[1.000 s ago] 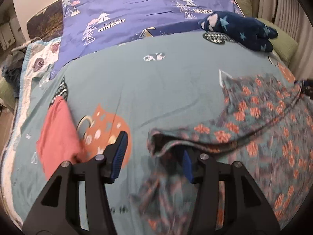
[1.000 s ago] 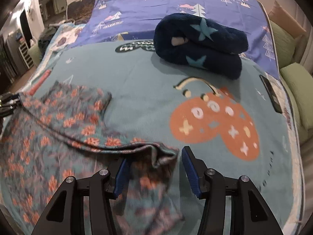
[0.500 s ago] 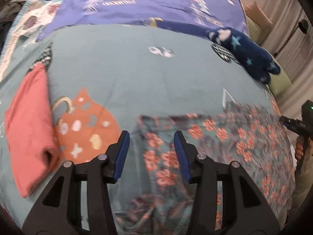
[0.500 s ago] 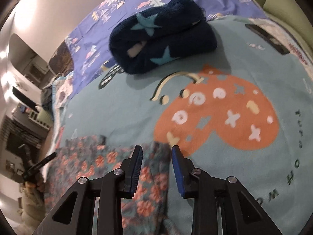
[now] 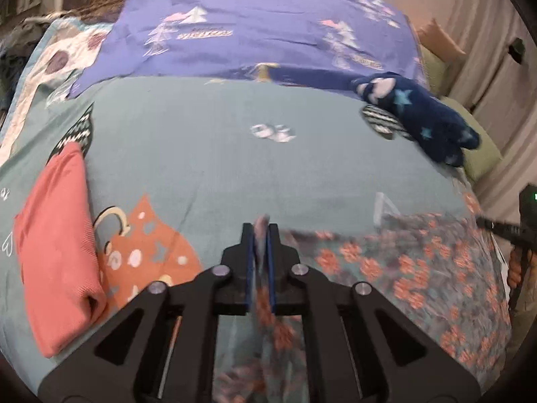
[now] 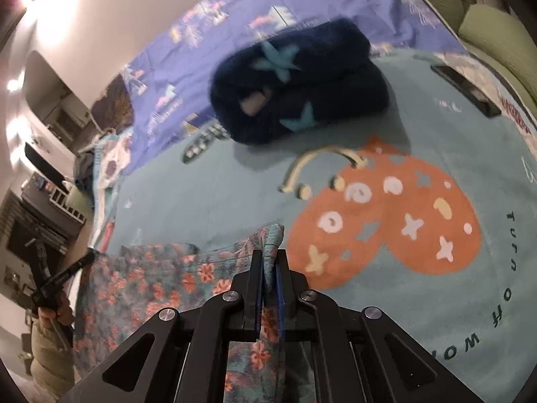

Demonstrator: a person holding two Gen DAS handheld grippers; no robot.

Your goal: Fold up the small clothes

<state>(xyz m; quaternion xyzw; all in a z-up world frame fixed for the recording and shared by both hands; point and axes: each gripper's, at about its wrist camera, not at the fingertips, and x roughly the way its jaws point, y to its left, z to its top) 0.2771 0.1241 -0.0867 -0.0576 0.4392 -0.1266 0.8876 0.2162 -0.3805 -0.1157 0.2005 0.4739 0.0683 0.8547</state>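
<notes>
A small teal garment with orange flowers (image 5: 402, 268) lies spread on the teal blanket (image 5: 235, 168). My left gripper (image 5: 260, 231) is shut on its left corner, with a fold of cloth pinched between the blue pads. In the right wrist view the same floral garment (image 6: 151, 285) stretches to the left, and my right gripper (image 6: 268, 258) is shut on its right corner. Each gripper shows at the far edge of the other's view, the right gripper (image 5: 517, 231) in the left wrist view and the left gripper (image 6: 57, 278) in the right wrist view.
A folded coral-pink garment (image 5: 57, 252) lies at the left. A rolled dark blue star blanket (image 6: 298, 80) sits at the far side, by the purple sheet (image 5: 251, 23). A dark phone (image 6: 466, 90) lies near the right edge. Green cushions (image 6: 496, 37) are beyond.
Both grippers were open over the garment's edge and have closed on its two corners. The cloth between them is now pulled out flatter.
</notes>
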